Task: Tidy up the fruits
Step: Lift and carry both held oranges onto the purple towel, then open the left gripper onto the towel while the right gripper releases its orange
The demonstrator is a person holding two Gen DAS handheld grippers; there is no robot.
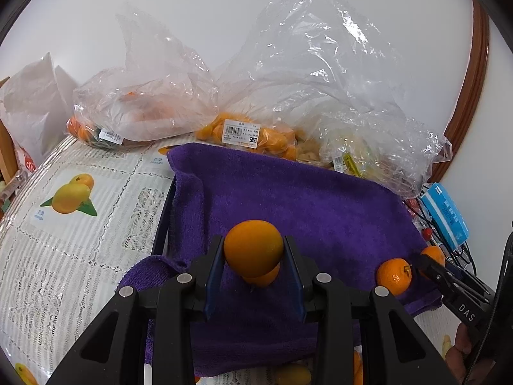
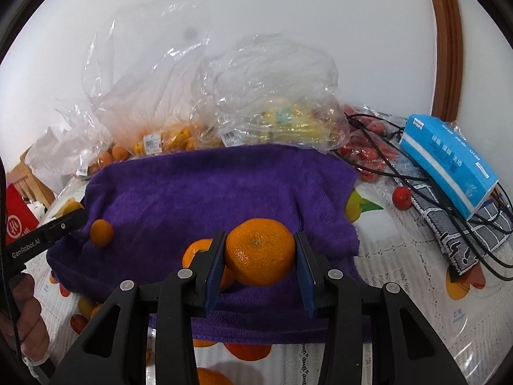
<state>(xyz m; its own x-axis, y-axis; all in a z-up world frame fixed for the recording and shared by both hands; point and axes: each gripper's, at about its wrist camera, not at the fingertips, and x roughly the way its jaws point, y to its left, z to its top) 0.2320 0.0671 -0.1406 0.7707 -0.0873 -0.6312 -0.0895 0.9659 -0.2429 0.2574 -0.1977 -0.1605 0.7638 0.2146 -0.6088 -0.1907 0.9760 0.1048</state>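
Note:
My left gripper [image 1: 253, 250] is shut on a smooth orange kumquat [image 1: 253, 248] just above the purple towel [image 1: 288, 199]; another small orange fruit [image 1: 263, 276] lies right under it. My right gripper [image 2: 258, 252] is shut on a mandarin [image 2: 259, 252] over the towel's [image 2: 208, 186] near edge. A second mandarin [image 2: 195, 253] lies on the towel beside its left finger. In the left wrist view that mandarin [image 1: 393, 276] lies at the towel's right, next to the right gripper [image 1: 431, 263] and its fruit. In the right wrist view the left gripper [image 2: 86, 224] holds the kumquat [image 2: 101, 232] at the towel's left.
Clear plastic bags of orange fruit [image 1: 256, 136] and other produce [image 2: 288, 122] stand behind the towel against the wall. A blue tissue pack [image 2: 449, 163], black cables [image 2: 400, 173], red fruits [image 2: 368, 154] and one loose red fruit [image 2: 401, 197] lie at the right. A fruit-print tablecloth [image 1: 80, 208] covers the table.

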